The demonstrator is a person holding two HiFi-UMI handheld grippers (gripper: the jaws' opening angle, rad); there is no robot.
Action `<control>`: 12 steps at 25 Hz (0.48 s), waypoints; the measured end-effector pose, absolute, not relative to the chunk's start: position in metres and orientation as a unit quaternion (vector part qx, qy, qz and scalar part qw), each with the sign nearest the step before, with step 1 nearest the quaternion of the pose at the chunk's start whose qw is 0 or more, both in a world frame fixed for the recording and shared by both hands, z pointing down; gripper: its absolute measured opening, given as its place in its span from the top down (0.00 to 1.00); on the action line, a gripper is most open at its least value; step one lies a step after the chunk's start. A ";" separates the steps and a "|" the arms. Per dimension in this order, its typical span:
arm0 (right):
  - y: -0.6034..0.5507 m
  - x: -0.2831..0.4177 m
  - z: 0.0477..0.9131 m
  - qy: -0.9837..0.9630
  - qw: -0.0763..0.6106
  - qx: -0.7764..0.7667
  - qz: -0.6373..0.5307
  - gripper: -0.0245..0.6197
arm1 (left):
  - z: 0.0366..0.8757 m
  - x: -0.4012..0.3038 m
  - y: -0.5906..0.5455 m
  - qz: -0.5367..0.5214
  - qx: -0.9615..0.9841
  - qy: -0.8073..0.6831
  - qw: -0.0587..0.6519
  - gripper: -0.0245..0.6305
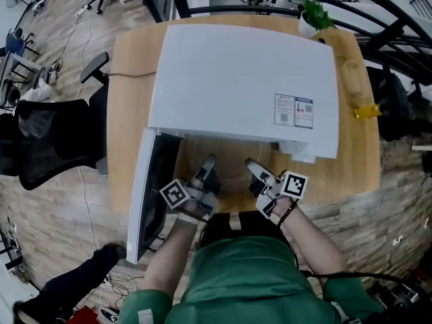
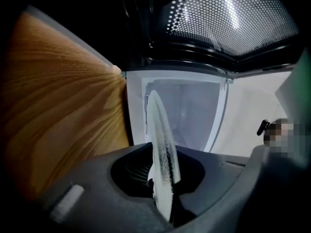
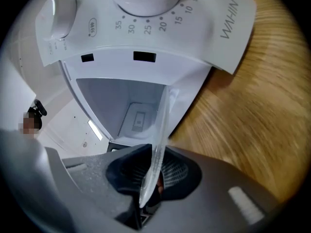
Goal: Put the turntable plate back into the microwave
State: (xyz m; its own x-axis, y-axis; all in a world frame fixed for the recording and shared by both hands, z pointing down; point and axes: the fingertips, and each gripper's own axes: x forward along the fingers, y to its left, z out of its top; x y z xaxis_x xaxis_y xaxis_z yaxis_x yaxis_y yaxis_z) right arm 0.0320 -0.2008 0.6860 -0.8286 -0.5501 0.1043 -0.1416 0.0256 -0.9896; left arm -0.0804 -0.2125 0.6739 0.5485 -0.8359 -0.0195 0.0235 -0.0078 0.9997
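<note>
1. Your left gripper [image 1: 208,166] has its jaws almost together. They pinch the left rim of the clear round glass turntable plate [image 2: 161,135], which runs edge-on between the pads.
2. Your right gripper [image 1: 252,167] has its jaws slightly wider and clamps the opposite, right rim. Two opposed grips probably serve to hold the plate flat and stop it tipping.
3. The plate hangs over the light wooden table [image 1: 131,113], at the mouth of the white box-shaped microwave [image 1: 236,73]. Whether its far edge has crossed the threshold, I cannot tell.
4. The dark-windowed microwave door [image 1: 150,194] stands swung out to the left, off the plate's path. The pale cavity [image 3: 121,96] lies straight ahead of both grippers.
5. Judgement: you are on the approach. Next, slide the plate in level and centre it on the cavity floor. No hub or roller ring is visible.
</note>
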 end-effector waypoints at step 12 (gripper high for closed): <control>-0.216 0.035 0.695 0.676 0.160 -0.285 -0.660 0.88 | 0.680 -0.081 -0.226 -0.340 0.593 -0.350 0.640 0.91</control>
State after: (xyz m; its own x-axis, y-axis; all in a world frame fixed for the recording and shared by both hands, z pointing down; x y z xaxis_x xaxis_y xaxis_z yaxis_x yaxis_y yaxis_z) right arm 0.0347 -0.2161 0.6954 -0.7860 -0.5969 0.1607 -0.1746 -0.0351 -0.9840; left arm -0.0806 -0.2263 0.6796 0.5233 -0.8510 0.0446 0.0201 0.0647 0.9977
